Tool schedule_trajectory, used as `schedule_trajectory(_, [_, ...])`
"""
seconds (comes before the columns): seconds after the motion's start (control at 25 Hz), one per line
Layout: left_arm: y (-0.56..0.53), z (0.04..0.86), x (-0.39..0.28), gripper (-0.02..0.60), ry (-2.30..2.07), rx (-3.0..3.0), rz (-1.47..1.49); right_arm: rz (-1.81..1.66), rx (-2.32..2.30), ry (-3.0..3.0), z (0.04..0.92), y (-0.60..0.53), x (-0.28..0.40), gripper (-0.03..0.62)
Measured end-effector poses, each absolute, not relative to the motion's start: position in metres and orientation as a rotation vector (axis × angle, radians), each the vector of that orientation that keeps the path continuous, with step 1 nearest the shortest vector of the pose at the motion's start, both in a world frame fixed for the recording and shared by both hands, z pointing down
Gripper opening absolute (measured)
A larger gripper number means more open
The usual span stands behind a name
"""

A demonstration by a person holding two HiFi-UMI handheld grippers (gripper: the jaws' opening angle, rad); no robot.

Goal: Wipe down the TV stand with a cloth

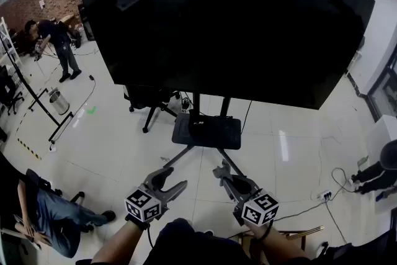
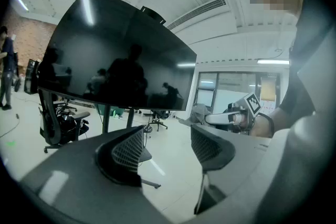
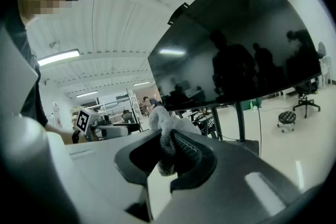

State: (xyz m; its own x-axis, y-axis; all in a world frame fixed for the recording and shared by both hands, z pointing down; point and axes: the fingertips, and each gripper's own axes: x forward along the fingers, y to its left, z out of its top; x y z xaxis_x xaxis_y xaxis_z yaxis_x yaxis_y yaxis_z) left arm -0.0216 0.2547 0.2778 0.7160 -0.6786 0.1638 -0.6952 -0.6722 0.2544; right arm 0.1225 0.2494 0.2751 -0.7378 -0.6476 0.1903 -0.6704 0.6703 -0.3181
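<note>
- Black metal TV stand (image 1: 206, 131), head view: under a wide black flat screen (image 1: 223, 15), ahead of both grippers and apart from them.
- Grey plastic left gripper (image 2: 168, 147), left gripper view: jaws spread wide, nothing between them.
- Grey plastic right gripper (image 3: 170, 149), right gripper view: jaws clamped on a pale grey fluffy cloth (image 3: 167, 126), its tuft sticking up above them.

Screen (image 1: 223, 15) above TV stand (image 1: 206, 131)
</note>
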Motion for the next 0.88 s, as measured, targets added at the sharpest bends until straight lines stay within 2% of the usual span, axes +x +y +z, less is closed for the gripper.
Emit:
schedule_trajectory(0.56, [0.128, 0.296, -0.015, 0.305, -1.058, 2.653, 0.104, 0.478, 1.169, -2.706, 0.321, 0.078, 0.096, 0.040])
schedule_trajectory(0.88, [0.031, 0.332, -0.037, 0.305, -1.020, 2.635, 0.107, 0.423, 1.237, -2.587, 0.387, -0.064, 0.063, 0.040])
